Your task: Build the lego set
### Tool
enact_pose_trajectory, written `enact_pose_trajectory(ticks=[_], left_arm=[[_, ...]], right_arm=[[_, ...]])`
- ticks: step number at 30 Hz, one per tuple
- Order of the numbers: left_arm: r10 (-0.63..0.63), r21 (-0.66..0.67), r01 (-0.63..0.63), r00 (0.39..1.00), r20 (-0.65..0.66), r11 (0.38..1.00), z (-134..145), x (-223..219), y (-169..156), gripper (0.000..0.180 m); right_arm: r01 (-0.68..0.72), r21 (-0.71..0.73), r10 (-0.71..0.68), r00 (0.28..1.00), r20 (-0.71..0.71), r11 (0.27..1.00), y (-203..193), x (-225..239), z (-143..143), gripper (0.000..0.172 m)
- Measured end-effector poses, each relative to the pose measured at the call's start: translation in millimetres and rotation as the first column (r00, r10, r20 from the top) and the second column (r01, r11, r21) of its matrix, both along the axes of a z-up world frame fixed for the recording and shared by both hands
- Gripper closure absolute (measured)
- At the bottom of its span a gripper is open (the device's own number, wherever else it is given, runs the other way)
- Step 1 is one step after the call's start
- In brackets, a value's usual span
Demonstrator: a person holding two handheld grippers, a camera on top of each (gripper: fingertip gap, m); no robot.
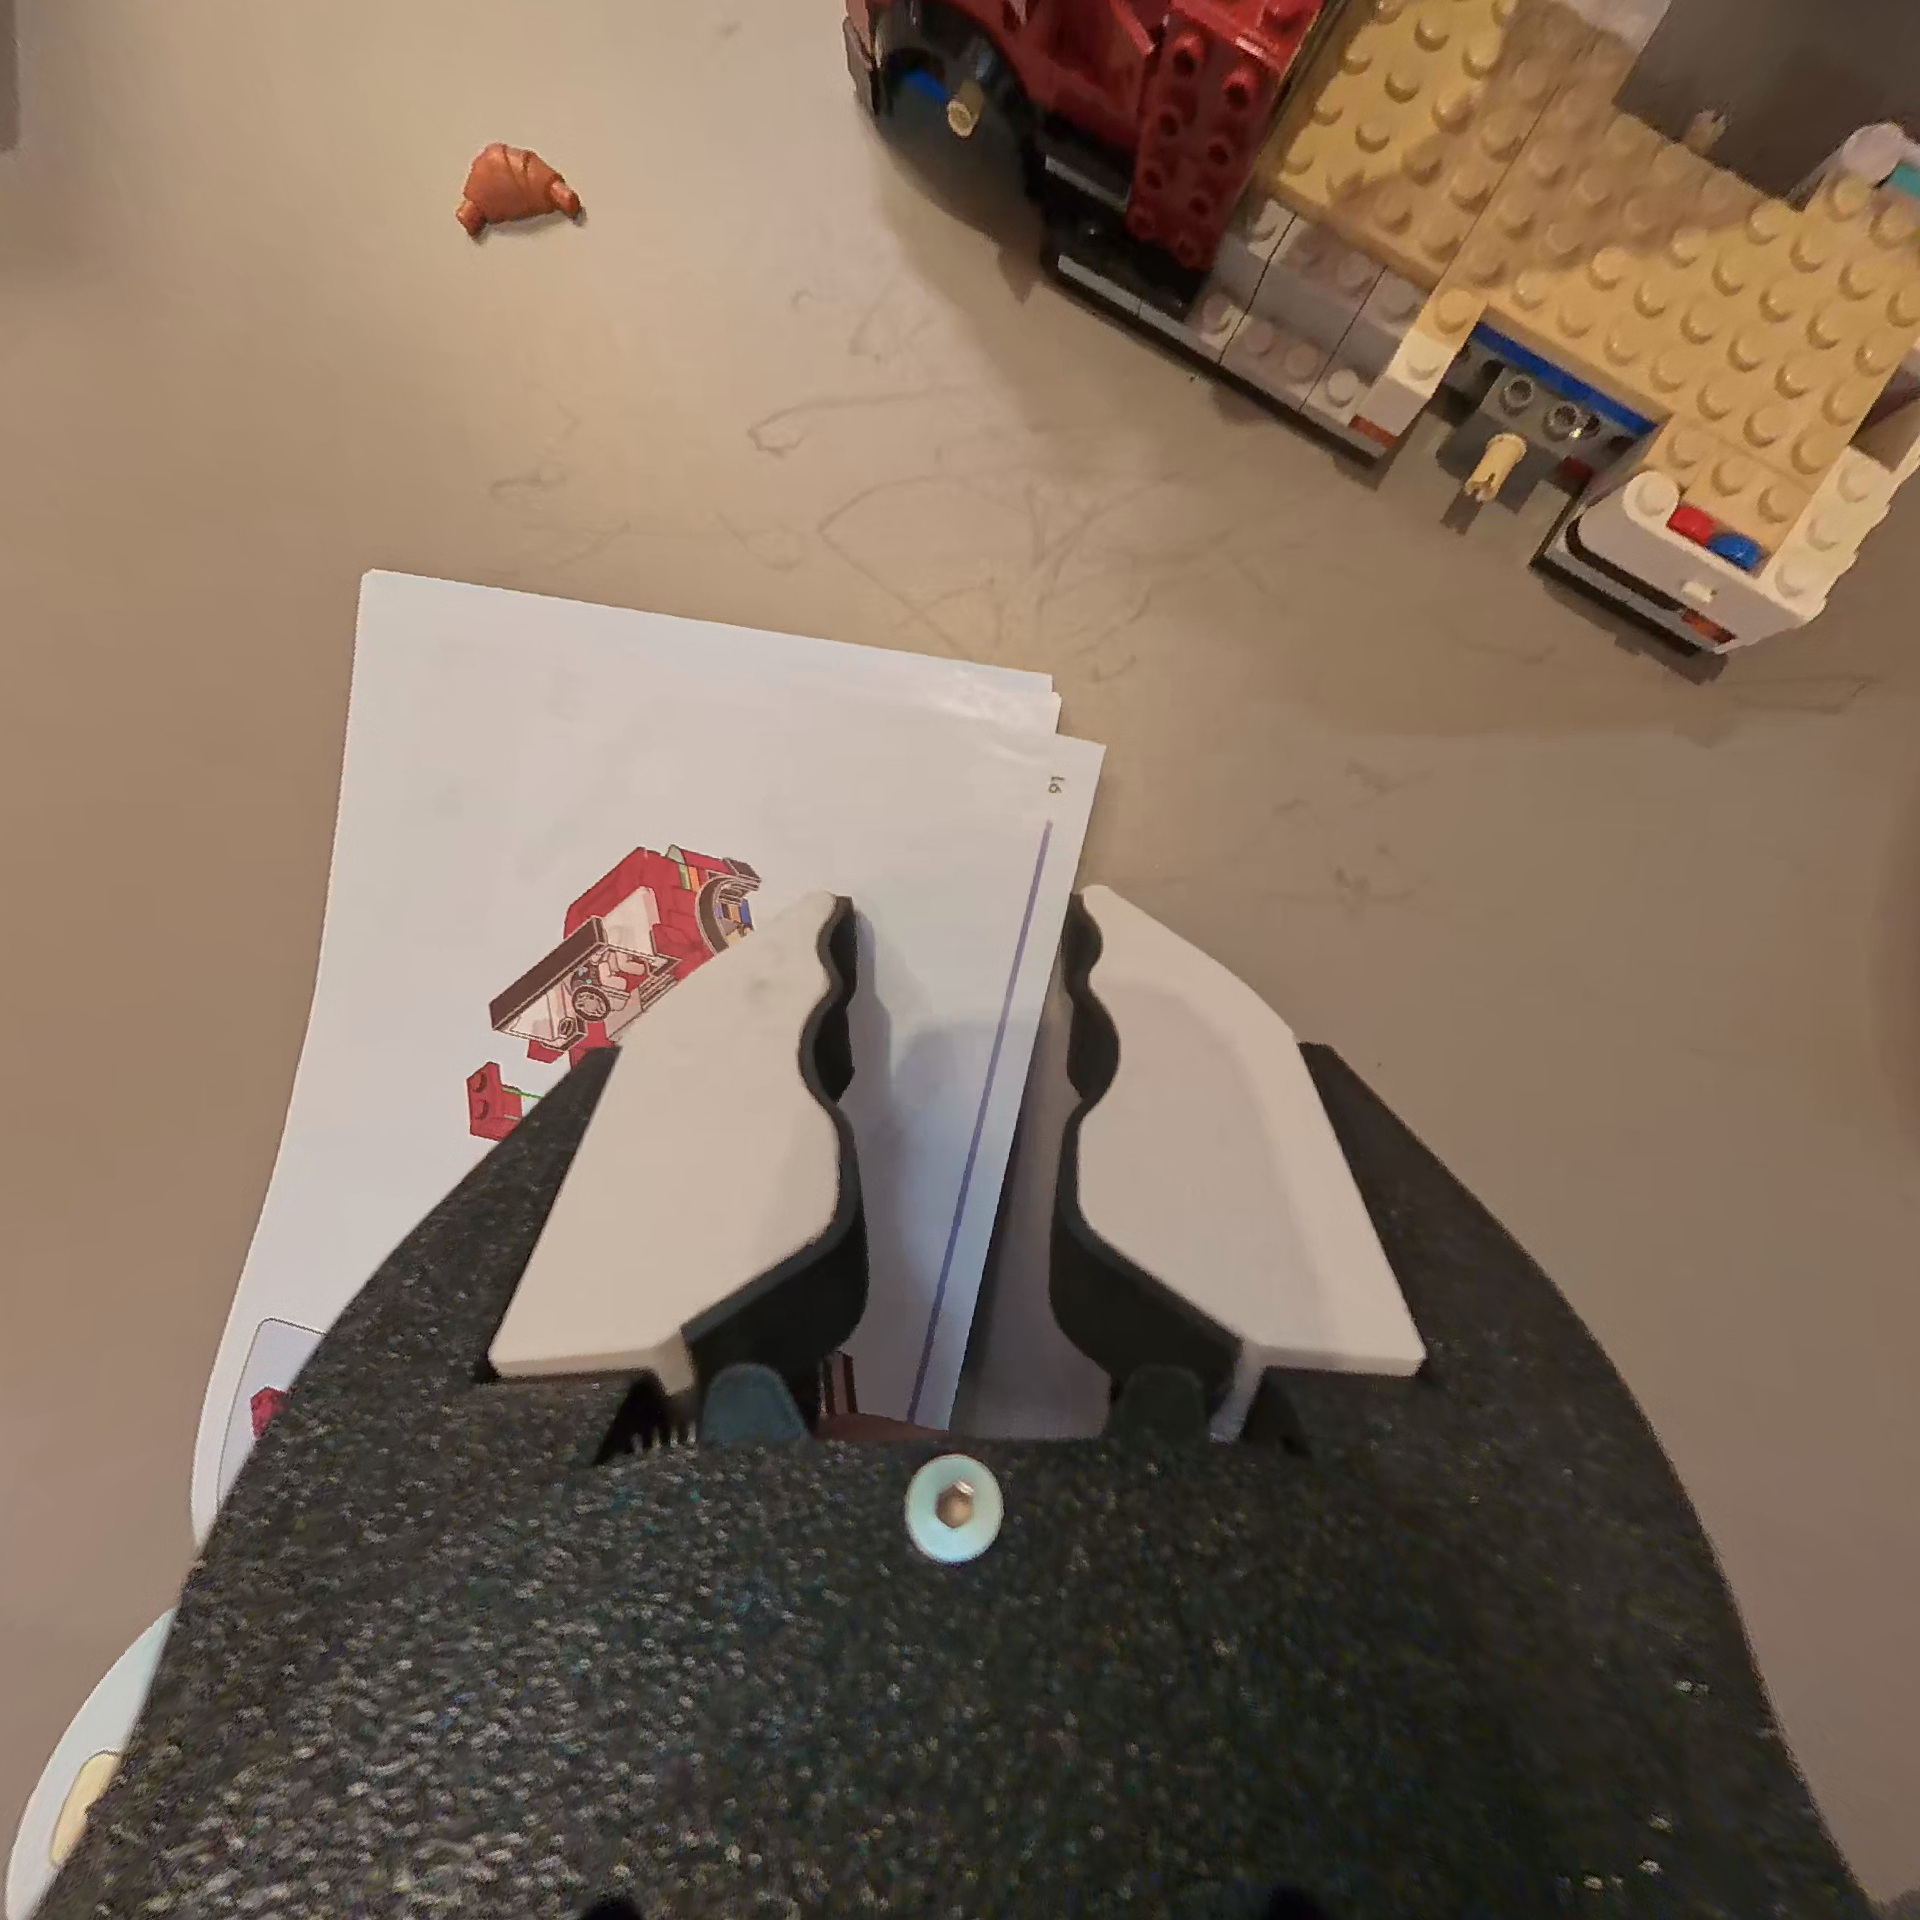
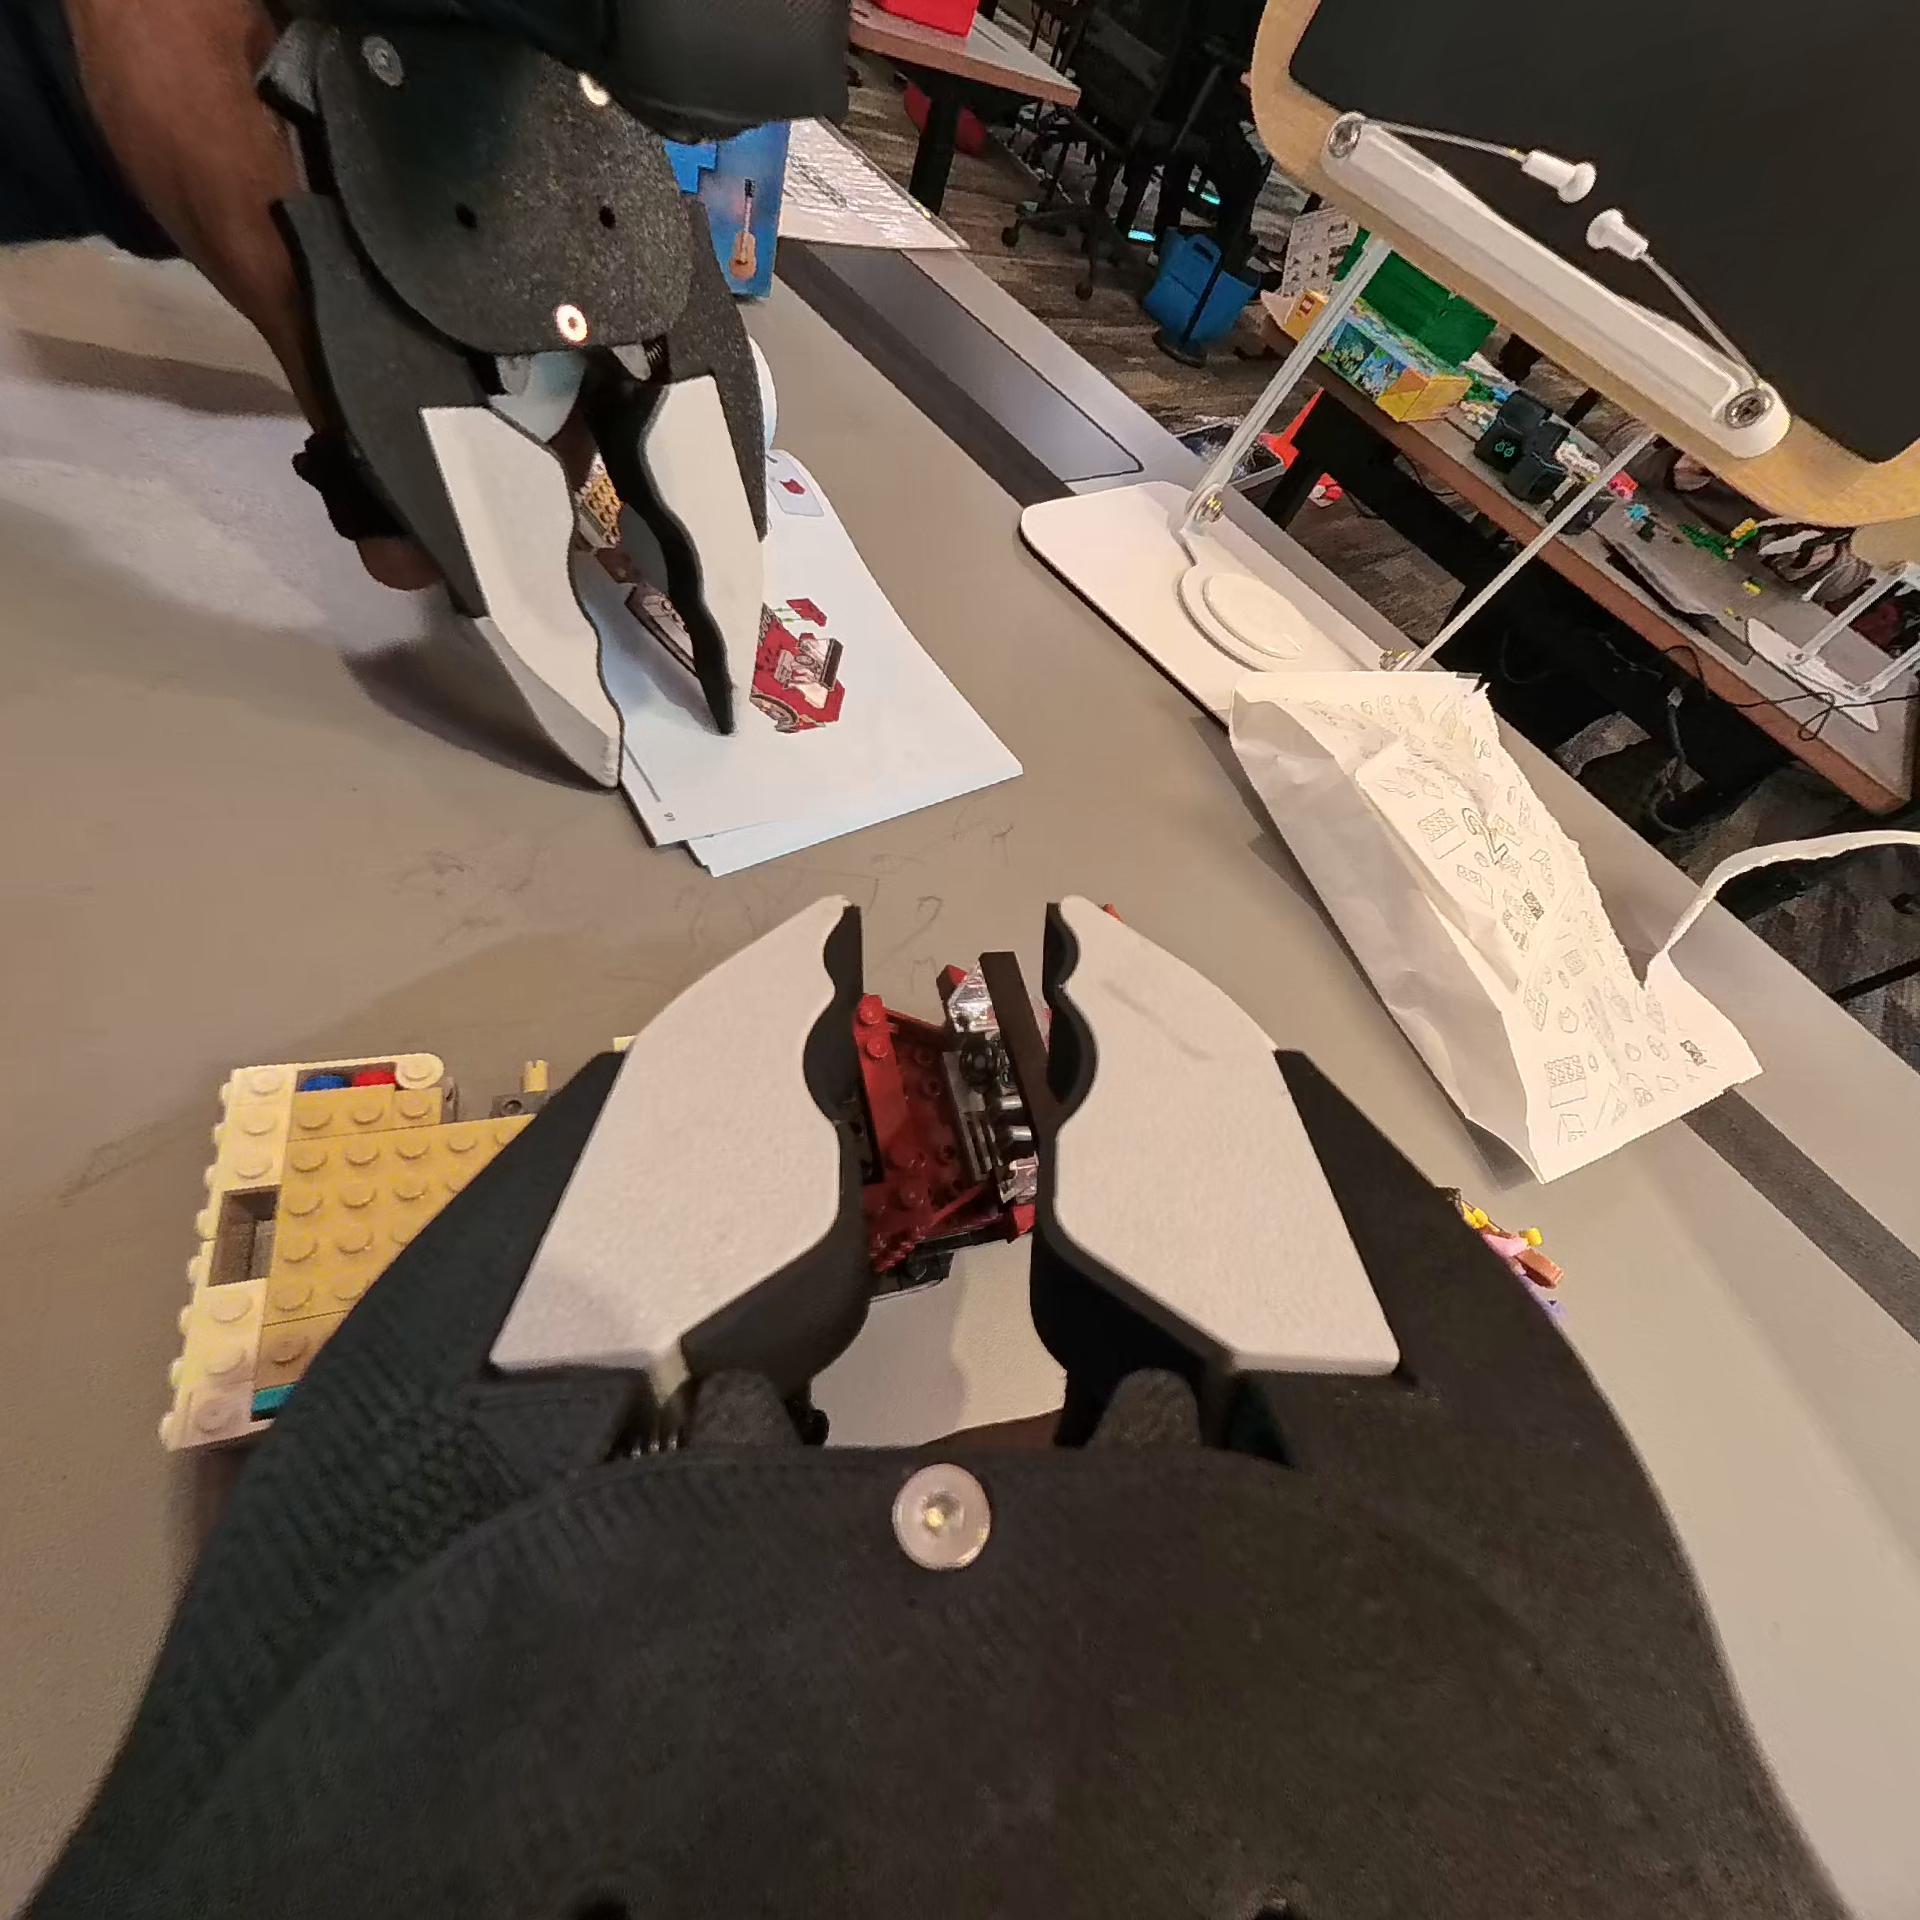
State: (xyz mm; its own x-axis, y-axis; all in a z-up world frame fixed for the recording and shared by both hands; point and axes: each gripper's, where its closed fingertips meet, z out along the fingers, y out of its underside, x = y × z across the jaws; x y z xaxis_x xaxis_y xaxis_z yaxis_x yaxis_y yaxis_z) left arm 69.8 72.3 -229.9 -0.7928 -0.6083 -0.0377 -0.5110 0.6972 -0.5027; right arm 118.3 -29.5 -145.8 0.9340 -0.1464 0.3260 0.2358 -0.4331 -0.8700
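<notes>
Paper lay under the left hand-held gripper (image 1: 961,914), whose fingers stood apart over the near right edge of an instruction booklet (image 1: 644,790). One fingertip (image 2: 722,717) touched the open page and the other came down at the booklet's edge, with nothing pinched between them. The booklet's loose page corners fanned out toward the right.

The right hand-held gripper (image 2: 951,925) had its jaws around a dark red brick vehicle (image 2: 925,1122). The pads looked pressed on its sides, a dark brown bar (image 2: 1013,1013) lying against the right pad. That grip seemed to steady the model on the bench (image 1: 1247,935).

In my judgement, pressing gently with one fingertip and sliding the top sheet would suit the paper better than squeezing it, since thin pages buckle easily.

Farther out, a tan studded brick building (image 2: 343,1174) sat just left of the vehicle. A small brown croissant piece (image 1: 514,187) lay well apart at the far left. A crumpled white paper bag (image 2: 1507,935) and a white lamp base (image 2: 1195,582) stood to the right.
</notes>
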Motion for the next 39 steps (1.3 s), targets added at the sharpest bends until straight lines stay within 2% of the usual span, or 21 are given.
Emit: enact_pose_trajectory(ticks=[13, 24, 26, 39], left_arm=[[0.011, -0.038, -0.012, 0.999, -0.03, 0.999, 1.2, -1.9, -1.0, 0.149], [-0.019, 0.017, 0.019, 1.0, 0.021, 1.0, 3.3, 0.4, -1.6, 0.137], [-0.01, 0.047, 0.009, 1.0, 0.013, 0.999, -0.6, 1.0, 1.6, 0.139], [-0.008, 0.005, 0.008, 1.0, -0.016, 1.0, 0.6, -3.1, 1.9, 0.154]], right_arm=[[-0.002, -0.004, 0.002, 1.0, -0.001, 1.0, 0.3, -0.4, -1.3, 0.139], [-0.002, -0.005, 0.002, 1.0, 0.004, 1.0, 0.3, -0.8, -1.1, 0.139], [-0.002, -0.006, 0.002, 1.0, 0.005, 1.0, 0.4, -0.7, -1.2, 0.139], [-0.005, -0.008, 0.005, 1.0, 0.005, 1.0, 0.8, -1.7, -1.9, 0.139]])
